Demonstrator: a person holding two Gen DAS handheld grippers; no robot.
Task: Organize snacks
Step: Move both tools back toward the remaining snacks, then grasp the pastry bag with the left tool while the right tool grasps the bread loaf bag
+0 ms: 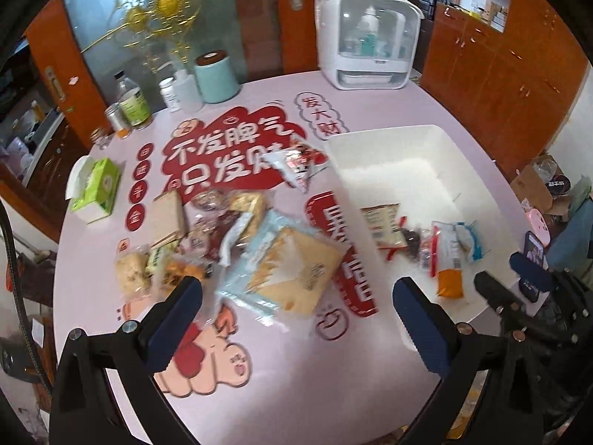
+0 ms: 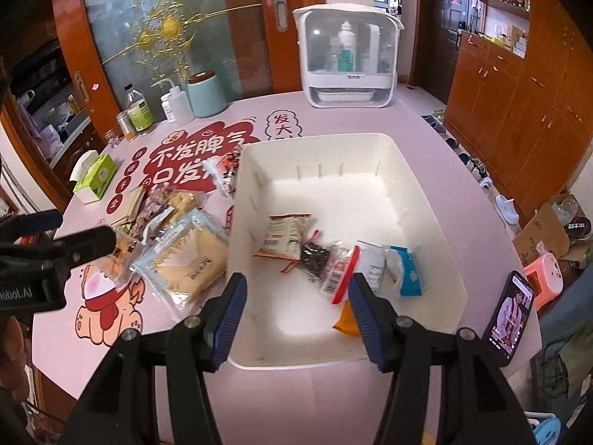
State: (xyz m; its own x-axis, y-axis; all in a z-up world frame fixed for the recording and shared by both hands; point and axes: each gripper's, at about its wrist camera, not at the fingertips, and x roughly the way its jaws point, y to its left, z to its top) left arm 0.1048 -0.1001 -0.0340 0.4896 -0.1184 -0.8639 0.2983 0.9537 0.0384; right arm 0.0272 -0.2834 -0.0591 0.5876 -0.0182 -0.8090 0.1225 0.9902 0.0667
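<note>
My left gripper [image 1: 296,307] hangs open over the table, its blue pads wide apart above a large light-blue pack of crackers [image 1: 285,267]. Behind that pack lies a pile of loose snack packs [image 1: 207,222]. My right gripper [image 2: 298,311] stands open over the near end of the white bin [image 2: 315,139], with nothing between its fingers. In the bin lie a tan pack [image 2: 285,235], a dark pack [image 2: 315,256], a red-edged pack [image 2: 341,274], a blue and white pack [image 2: 406,267] and an orange pack [image 2: 344,320]. A red and white pack [image 2: 226,174] lies against the bin's left wall.
A green tissue box [image 1: 96,189] sits at the table's left edge. Bottles [image 1: 135,104], a teal canister [image 1: 217,78] and a white cabinet [image 1: 367,37] line the far side. A phone [image 2: 509,319] stands right of the bin. The round pink table [image 2: 296,400] ends just below my grippers.
</note>
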